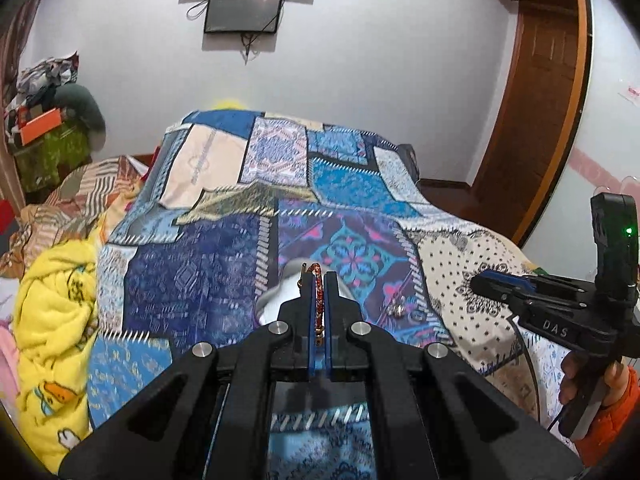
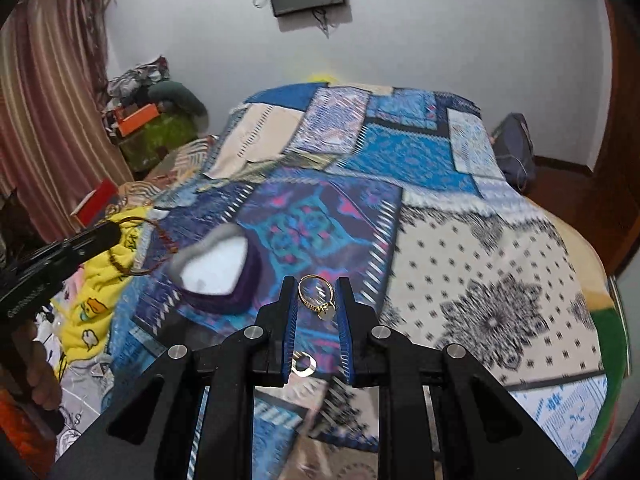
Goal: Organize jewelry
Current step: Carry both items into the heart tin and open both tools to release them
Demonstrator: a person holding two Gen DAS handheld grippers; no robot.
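Over the bed's patchwork bedspread [image 1: 208,280], the left gripper [image 1: 319,280] is clamped tight on a red-and-gold braided bracelet [image 1: 319,300], which stands on edge between the blue pads with its long axis running straight forward along the fingers and its top curve poking past the tips. Its wrist view hides most of the loop; the right wrist view shows the rest, a thin cord loop [image 2: 138,248] hanging from the left gripper [image 2: 108,236] off to the left, above the yellow duck blanket [image 2: 96,280]. The right gripper [image 2: 317,292] holds a gold ring [image 2: 316,294] across its half-open jaws, the band upright facing the camera and its pale stone at the lower right. Only this view shows clearly the heart-shaped purple box [image 2: 218,276] with white lining, lying open on the bedspread just left of the fingers, and a flat silver ring-shaped piece [image 2: 303,364] on the cloth below the jaws. The left wrist view catches only a blurred grey-white corner of the box [image 1: 280,292].
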